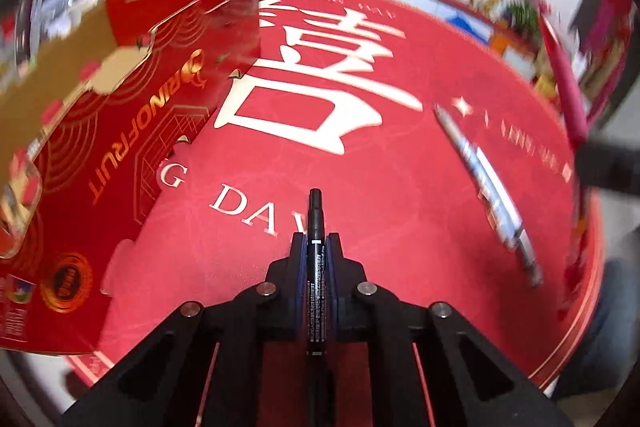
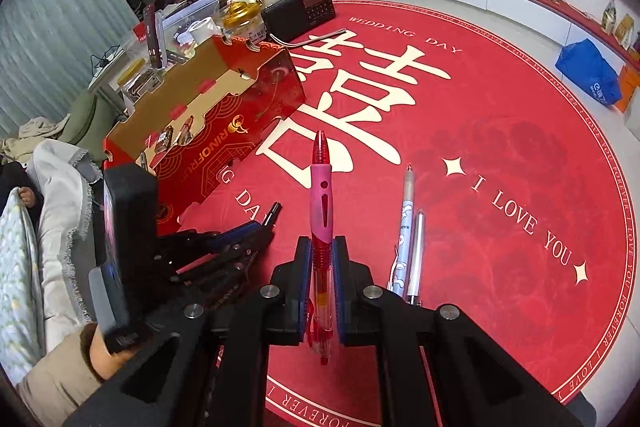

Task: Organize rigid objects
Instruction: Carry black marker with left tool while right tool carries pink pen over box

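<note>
My left hand-held gripper (image 1: 316,247) is clamped on a black marker (image 1: 315,227). The marker lies along the fingers, tip forward, and sticks out well past them. My right hand-held gripper (image 2: 322,251) is likewise closed on a red and pink pen (image 2: 321,211), also gripped lengthwise with its tip forward. Both tools point steeply down at the round red rug (image 2: 480,147) on the floor.

Just right of my right gripper, two more pens lie on the rug side by side, touching or nearly so: a patterned pen (image 2: 404,223) and a silver pen (image 2: 416,255). Their long axes run roughly away from me, near parallel to the pen I hold. In the left wrist view they appear blurred, well off to the right. They are plainly nearer my right hand.

Further off and to the left stands the open red box (image 2: 224,115), on the rug's left edge. Its long side runs diagonally away from me. From the left gripper it lies ahead and to the left, close by; from the right gripper it is further, beyond the left gripper. Some small items show inside it, but I cannot identify them.

Judgement: the box is the likely destination for both held items. The left hand is nearer and should go first, carrying the marker up and left over the box wall. The right must cross behind it, so collision between the two tools is the risk.
</note>
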`<state>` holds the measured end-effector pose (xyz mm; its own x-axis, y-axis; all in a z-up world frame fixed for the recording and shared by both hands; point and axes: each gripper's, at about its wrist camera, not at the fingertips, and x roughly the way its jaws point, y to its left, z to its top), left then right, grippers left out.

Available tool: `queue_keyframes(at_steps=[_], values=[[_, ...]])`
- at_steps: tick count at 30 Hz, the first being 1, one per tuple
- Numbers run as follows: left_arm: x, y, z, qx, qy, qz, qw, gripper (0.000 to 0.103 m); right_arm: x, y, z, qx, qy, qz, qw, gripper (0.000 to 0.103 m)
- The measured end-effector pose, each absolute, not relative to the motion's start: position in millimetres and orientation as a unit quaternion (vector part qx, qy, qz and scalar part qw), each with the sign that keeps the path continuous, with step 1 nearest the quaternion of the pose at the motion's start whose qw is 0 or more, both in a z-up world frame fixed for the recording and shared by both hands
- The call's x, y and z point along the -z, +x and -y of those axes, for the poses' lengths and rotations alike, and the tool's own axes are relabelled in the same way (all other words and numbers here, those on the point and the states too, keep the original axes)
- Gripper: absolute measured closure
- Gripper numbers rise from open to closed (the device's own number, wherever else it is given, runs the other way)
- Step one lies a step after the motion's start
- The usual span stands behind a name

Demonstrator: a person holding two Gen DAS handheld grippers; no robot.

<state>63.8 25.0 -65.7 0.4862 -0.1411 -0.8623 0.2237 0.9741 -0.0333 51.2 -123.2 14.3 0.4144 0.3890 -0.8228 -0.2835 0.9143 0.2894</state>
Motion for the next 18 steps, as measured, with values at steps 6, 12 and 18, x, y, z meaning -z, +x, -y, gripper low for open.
queue_keyframes(at_steps=[6, 12, 18], values=[[66.0, 43.2, -23.2, 0.060, 0.091, -0.511, 0.853, 0.036, -12.7, 49.2, 124.5, -0.208, 0.062, -0.504, 0.836, 0.092], [66.4, 31.4, -21.8, 0.072, 0.052, -0.505, 0.859, 0.085, -10.0, 46.7, 121.5, -0.213, 0.066, -0.504, 0.834, 0.092], [58.2, 21.8, -12.6, 0.104, -0.022, -0.496, 0.862, 0.093, -17.1, 39.1, 124.7, -0.211, 0.065, -0.494, 0.841, 0.092]])
